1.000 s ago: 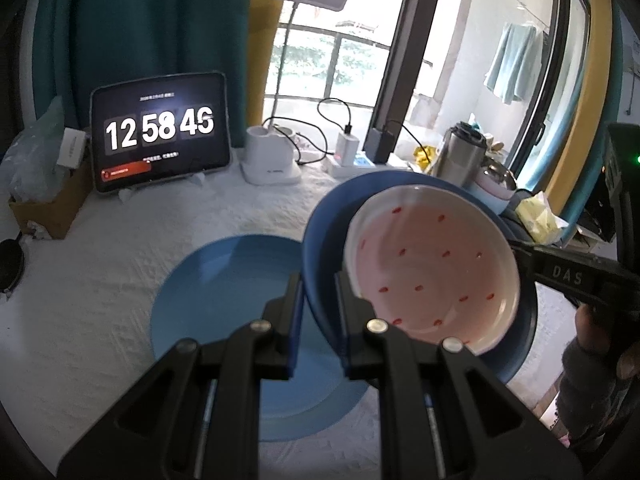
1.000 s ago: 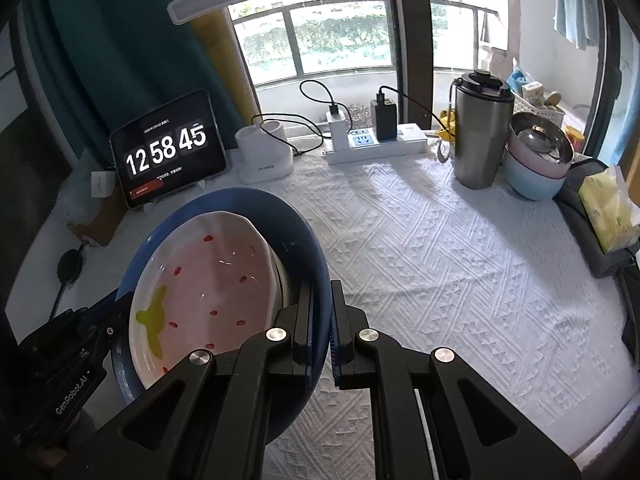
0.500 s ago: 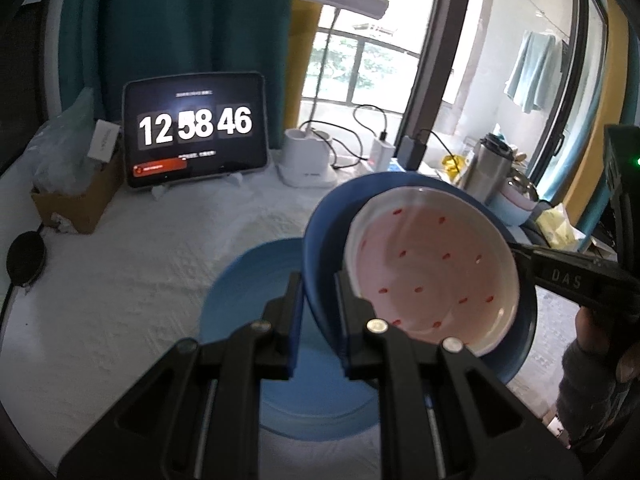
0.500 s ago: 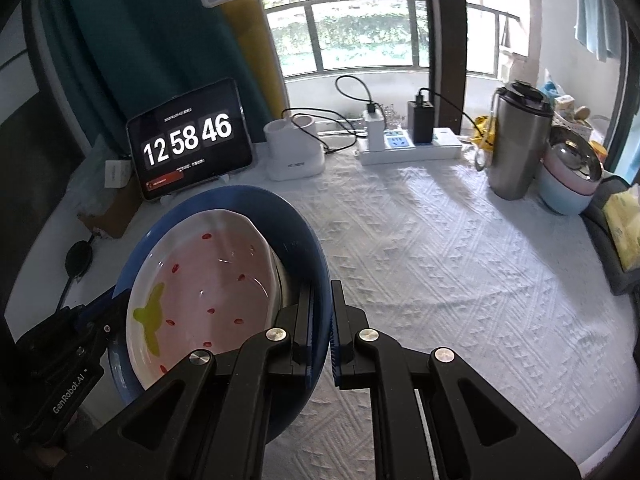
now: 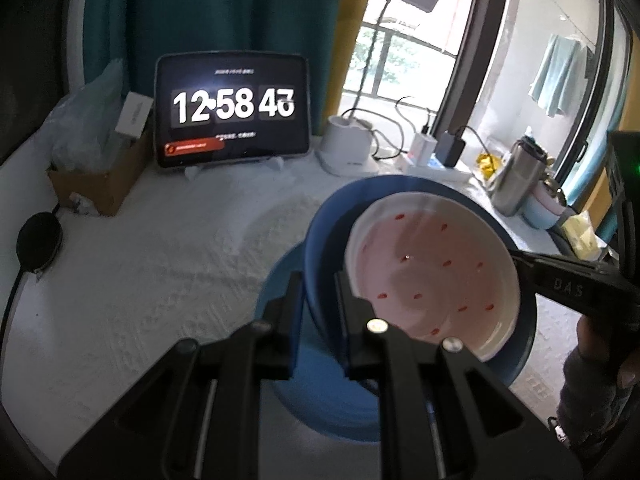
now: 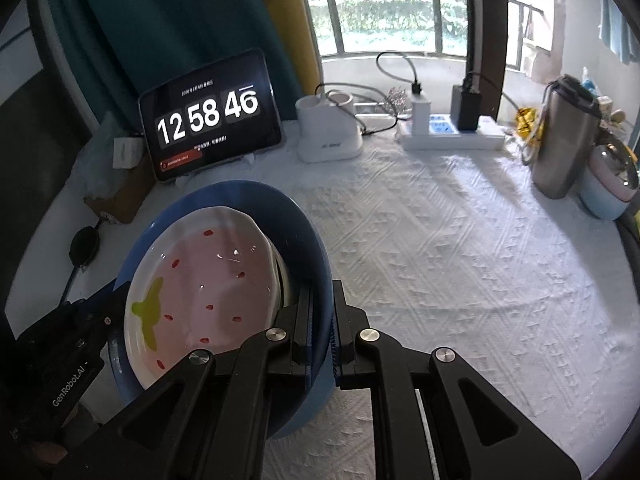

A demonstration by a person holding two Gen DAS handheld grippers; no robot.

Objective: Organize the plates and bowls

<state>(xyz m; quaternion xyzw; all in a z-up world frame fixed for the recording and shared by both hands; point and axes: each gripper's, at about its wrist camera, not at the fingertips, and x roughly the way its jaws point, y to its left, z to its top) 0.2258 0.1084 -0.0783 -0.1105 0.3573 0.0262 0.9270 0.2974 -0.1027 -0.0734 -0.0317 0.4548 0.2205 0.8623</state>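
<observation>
A dark blue bowl (image 5: pixel 324 240) hangs tilted above the table with a pink strawberry-patterned dish (image 5: pixel 432 276) lying inside it. My left gripper (image 5: pixel 318 300) is shut on the bowl's near left rim. My right gripper (image 6: pixel 322 332) is shut on the opposite rim of the same bowl (image 6: pixel 304 240), beside the pink dish (image 6: pixel 208 276); its fingers (image 5: pixel 552 280) enter the left wrist view from the right. Beneath the bowl a light blue plate (image 5: pixel 328 412) lies flat on the white cloth, mostly hidden by the bowl and my fingers.
A tablet clock (image 5: pixel 232 112) and lamp base (image 5: pixel 348 152) stand at the back, with a power strip (image 6: pixel 452 136). A steel flask (image 6: pixel 560 140) and stacked bowls (image 6: pixel 608 184) sit far right. A cardboard box (image 5: pixel 96 184) is at the left.
Both grippers have carried the bowl and dish leftward and slightly down, toward the tablet. The light blue plate, earlier to the bowl's left, now lies under it. Both grips are unchanged.
</observation>
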